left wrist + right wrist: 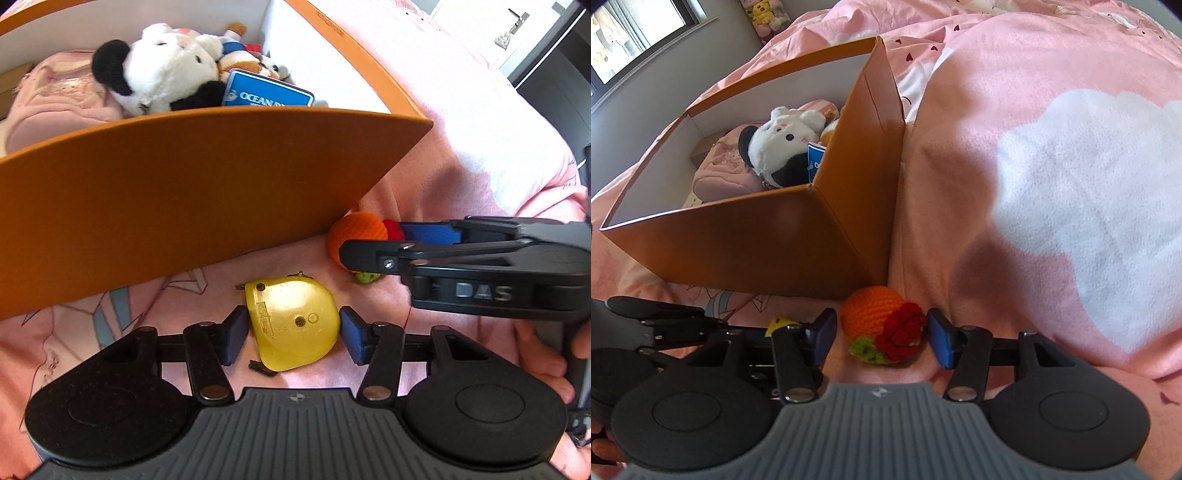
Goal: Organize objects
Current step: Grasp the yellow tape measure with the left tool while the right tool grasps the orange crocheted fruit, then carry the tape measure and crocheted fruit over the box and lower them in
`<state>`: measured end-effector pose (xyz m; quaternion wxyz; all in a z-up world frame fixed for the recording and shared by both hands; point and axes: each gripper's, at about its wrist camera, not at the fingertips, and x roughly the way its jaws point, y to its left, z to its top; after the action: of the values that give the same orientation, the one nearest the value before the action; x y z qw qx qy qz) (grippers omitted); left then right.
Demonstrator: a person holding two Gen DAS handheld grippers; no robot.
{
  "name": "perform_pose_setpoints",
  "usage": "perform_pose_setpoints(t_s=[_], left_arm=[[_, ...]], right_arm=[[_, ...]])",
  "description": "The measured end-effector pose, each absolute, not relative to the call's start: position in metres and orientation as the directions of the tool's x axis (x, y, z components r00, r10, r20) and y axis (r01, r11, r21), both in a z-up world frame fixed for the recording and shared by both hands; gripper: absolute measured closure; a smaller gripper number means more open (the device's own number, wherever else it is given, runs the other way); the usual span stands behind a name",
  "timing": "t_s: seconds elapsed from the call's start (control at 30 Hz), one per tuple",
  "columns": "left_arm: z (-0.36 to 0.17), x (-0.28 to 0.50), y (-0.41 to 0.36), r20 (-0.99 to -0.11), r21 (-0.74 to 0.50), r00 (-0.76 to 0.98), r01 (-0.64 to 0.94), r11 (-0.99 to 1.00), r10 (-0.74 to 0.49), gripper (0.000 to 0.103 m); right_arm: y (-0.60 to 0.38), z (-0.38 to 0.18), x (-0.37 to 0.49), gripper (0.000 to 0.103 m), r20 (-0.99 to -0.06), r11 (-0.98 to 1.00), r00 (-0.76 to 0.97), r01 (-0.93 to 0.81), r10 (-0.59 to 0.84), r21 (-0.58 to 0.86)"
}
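A yellow plastic tape measure [291, 325] lies on the pink bedspread between the blue pads of my left gripper [293, 334], which is open around it with small gaps on both sides. A crocheted orange ball with a red flower and green leaf [882, 328] lies between the pads of my right gripper [882, 334], also open around it. The ball shows in the left wrist view [358, 236], beside my right gripper [424, 240]. The orange box [184, 195] stands just behind both objects; it also shows in the right wrist view [757, 243].
The box holds a black-and-white plush [162, 70], a pink bag [55, 96], a blue "Ocean" card [266, 92] and smaller plush toys. The bedspread [1052, 184] rises in a soft mound on the right. A window [631, 33] is far left.
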<state>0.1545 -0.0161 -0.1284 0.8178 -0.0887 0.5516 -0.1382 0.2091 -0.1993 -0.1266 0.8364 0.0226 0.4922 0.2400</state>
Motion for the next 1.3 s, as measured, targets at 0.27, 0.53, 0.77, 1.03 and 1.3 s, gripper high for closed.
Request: perform_pose_setpoints(t_s=[0.27,0.53,0.77,1.03,1.3], left_arm=[[-0.100,0.120,0.009,-0.844,-0.332,0.396,0.146,0.932,-0.362,0.042],[-0.046,0.127,0.014,-0.755,-0.418,0.470,0.193,0.888,-0.458,0.042],[-0.004,0.139,0.008,-0.680,-0.451,0.552,0.206,0.869,-0.483,0.042],[0.003,0.175,0.024,-0.707,-0.398,0.581,0.146,0.906,-0.404,0.042],[-0.020,0.215,0.033,-0.755,-0.381,0.536,0.111,0.918,-0.378,0.042]], right_arm=[[-0.191,-0.123,0.202,0.051,-0.828,0.893,0.414,-0.400,0.377,0.207],[-0.196,-0.069,0.172,0.051,-0.774,0.864,0.477,-0.471,0.416,0.174],[-0.193,-0.002,0.159,0.051,-0.690,0.798,0.528,-0.590,0.494,0.120],[-0.166,0.030,0.193,0.051,-0.677,0.762,0.548,-0.646,0.491,0.030],[-0.129,0.004,0.243,0.050,-0.797,0.715,0.442,-0.699,0.410,-0.020]])
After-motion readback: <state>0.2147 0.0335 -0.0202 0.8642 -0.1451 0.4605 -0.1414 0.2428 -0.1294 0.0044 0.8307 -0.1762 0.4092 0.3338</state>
